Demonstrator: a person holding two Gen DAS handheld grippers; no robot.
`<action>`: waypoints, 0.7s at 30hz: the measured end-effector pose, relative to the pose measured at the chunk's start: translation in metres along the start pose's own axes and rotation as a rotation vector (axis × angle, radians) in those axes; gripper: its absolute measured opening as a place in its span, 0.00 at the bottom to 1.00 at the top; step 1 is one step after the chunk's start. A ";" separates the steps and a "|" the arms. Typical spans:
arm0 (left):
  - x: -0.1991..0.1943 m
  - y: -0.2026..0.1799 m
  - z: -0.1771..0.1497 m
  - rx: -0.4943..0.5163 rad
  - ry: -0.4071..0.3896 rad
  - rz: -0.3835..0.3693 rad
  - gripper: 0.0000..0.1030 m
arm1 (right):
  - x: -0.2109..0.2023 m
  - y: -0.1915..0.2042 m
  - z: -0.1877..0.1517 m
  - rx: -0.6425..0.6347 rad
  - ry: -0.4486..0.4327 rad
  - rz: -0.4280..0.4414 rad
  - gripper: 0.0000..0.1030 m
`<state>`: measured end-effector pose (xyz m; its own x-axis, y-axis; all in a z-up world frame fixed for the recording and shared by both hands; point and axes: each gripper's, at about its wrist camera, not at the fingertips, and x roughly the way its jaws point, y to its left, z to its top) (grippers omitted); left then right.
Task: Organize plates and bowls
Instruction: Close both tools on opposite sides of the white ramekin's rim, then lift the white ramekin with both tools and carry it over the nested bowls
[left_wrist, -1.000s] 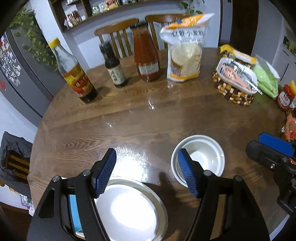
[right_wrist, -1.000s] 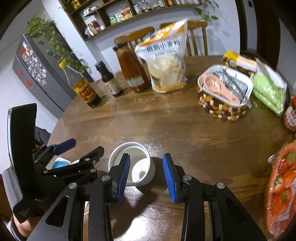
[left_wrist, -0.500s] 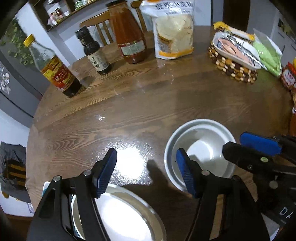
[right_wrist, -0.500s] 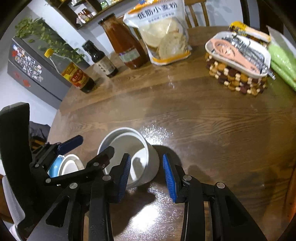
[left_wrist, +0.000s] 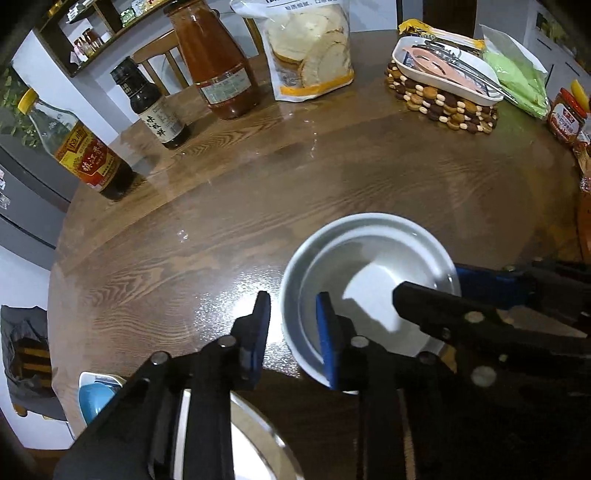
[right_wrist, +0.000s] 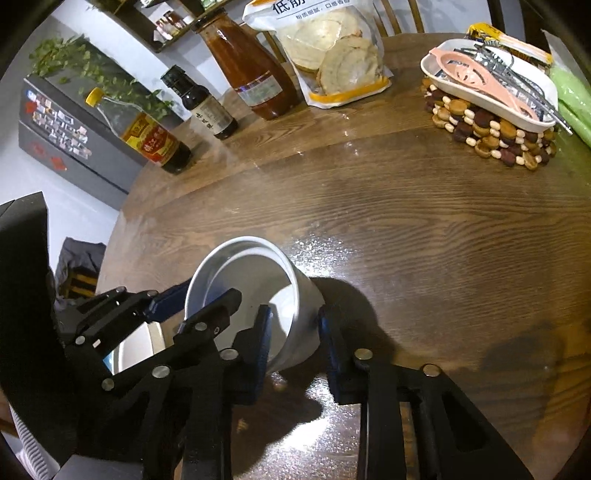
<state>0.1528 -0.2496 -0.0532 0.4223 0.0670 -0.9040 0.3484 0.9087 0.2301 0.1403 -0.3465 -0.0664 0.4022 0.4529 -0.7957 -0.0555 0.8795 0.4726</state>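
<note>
I count one white bowl (left_wrist: 369, 280) on the round wooden table (left_wrist: 332, 184); both my grippers straddle its rim from opposite sides. The left gripper (left_wrist: 293, 332) has its jaws narrowed around the near-left wall, one blue pad inside and one outside; I cannot tell whether the pads actually touch the wall. The right gripper (right_wrist: 293, 334) is set the same way on the right wall, one finger inside the bowl and one against the outside; its pads look close on the wall, but firm contact is not clear from my view. In the right wrist view the bowl (right_wrist: 255, 295) looks tilted, though that may be the lens.

One flat white plate (left_wrist: 236, 435) lies at the near edge below the left gripper, largely hidden by it; one small blue dish (left_wrist: 96, 397) sits just beside it on the left edge.

At the far side I count three bottles: one yellow-capped vinegar bottle (left_wrist: 81, 151), one small dark sauce bottle (left_wrist: 155, 110), one tall red sauce bottle (left_wrist: 218, 66); one bag of flat cakes (left_wrist: 310, 55) stands beside them. One white tray of utensils (left_wrist: 447, 70) rests on one beaded mat (left_wrist: 443, 107); one green packet (left_wrist: 517, 74) and one red jar (left_wrist: 565, 118) are at the far right.
</note>
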 end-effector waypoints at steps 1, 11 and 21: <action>0.000 -0.001 0.000 -0.001 0.005 -0.009 0.18 | 0.000 -0.001 0.000 0.000 -0.002 0.004 0.27; 0.000 -0.004 -0.001 -0.023 0.000 0.002 0.18 | -0.002 -0.002 -0.002 -0.005 -0.022 0.014 0.26; -0.005 -0.009 -0.006 -0.014 -0.021 0.028 0.15 | -0.006 -0.005 -0.008 0.017 -0.039 0.017 0.26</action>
<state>0.1425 -0.2561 -0.0531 0.4496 0.0836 -0.8893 0.3249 0.9121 0.2500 0.1311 -0.3524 -0.0670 0.4365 0.4619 -0.7721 -0.0471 0.8687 0.4931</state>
